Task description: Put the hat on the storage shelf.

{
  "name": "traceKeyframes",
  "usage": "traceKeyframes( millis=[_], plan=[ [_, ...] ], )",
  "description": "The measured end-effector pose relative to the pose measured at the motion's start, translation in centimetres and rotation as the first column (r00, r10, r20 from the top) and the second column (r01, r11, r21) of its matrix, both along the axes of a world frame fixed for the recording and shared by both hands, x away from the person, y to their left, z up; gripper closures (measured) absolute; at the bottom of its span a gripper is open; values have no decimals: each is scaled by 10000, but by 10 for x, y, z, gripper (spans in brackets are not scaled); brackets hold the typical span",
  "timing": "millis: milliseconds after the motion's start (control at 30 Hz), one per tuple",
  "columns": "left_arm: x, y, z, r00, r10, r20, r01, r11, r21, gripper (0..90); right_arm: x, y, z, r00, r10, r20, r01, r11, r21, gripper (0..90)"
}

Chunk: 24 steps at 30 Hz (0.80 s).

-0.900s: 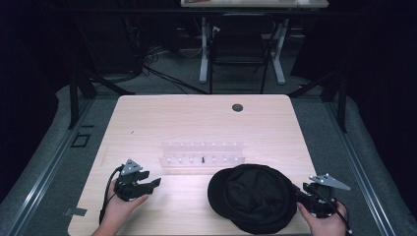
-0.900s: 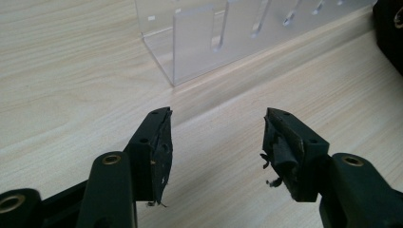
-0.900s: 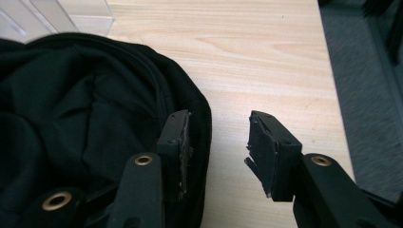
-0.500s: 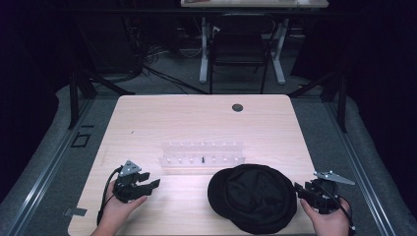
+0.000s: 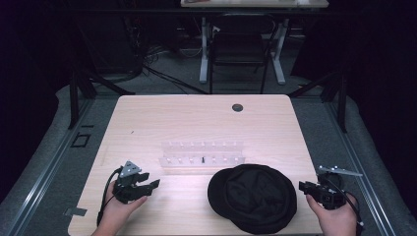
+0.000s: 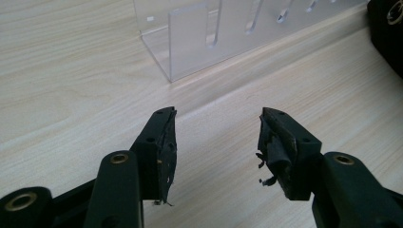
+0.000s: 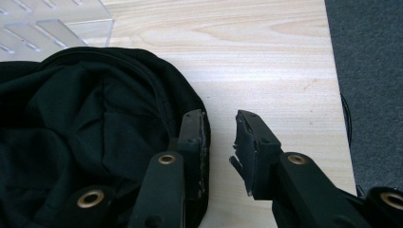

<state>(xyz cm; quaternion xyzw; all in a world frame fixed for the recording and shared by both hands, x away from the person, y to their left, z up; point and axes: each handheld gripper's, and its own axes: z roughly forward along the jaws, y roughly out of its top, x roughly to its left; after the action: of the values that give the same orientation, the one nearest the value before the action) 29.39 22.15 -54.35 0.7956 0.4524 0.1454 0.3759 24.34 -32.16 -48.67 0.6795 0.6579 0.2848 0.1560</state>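
Note:
A black cap (image 5: 253,196) lies on the wooden table (image 5: 196,123) at the front right, opening up, its dark lining (image 7: 81,123) showing. Behind it stands a clear slotted acrylic rack (image 5: 201,156), empty as far as I can tell; its near corner (image 6: 190,42) shows in the left gripper view. My left gripper (image 5: 147,186) rests at the front left, open over bare wood (image 6: 218,116), pointing at the rack. My right gripper (image 5: 302,187) sits just right of the cap, open with a narrow gap (image 7: 219,118). Its left jaw overlaps the cap's rim and nothing lies between the jaws.
A dark round grommet (image 5: 237,107) sits near the table's far edge. The table's right edge and grey floor (image 7: 370,71) lie close to my right gripper. A chair (image 5: 238,44) and desk legs stand beyond the table.
My right gripper has drifted a little to the right, away from the cap. The left gripper has hardly moved.

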Motion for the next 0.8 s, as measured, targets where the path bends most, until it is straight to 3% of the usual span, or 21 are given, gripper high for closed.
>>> traceKeyframes(
  millis=[100, 167, 233, 300, 367, 433, 700, 800],
  plan=[
    [-1, -1, 0, 9999, -30, 99, 30, 10000, -12, 471, 1, 1, 3, 9998, 2, 177, -1, 10000, -48, 691],
    [-1, -2, -1, 9999, -81, 71, 81, 10000, -36, 471, 1, 1, 4, 10000, 21, 68, -20, 9999, -154, 646],
    [-1, -3, -2, 9999, -18, 158, 20, 10000, -70, 471, 0, 2, 4, 9994, 7, 353, 11, 9986, -519, 625],
    [-1, -3, -1, 9998, -28, 175, 31, 9999, -142, 471, -2, 1, 4, 9969, -30, 788, 75, 9983, -572, 621],
    [-1, -2, -1, 9999, -70, 120, 72, 9998, -165, 471, -2, 0, 3, 9971, -11, 763, 42, 9992, -410, 624],
    [-1, -2, -1, 9999, -32, 136, 34, 9999, -132, 470, -3, 1, 3, 9950, -79, 1000, 144, 9978, -644, 642],
    [0, -2, -2, 10000, -34, 43, 35, 9999, -140, 468, 1, 3, 1, 10000, -74, 56, 76, 9992, -404, 666],
    [0, -2, -3, 10000, -45, 16, 45, 9999, -118, 469, 2, 5, 0, 9999, -118, -42, 116, 9990, -422, 661]
  ],
)
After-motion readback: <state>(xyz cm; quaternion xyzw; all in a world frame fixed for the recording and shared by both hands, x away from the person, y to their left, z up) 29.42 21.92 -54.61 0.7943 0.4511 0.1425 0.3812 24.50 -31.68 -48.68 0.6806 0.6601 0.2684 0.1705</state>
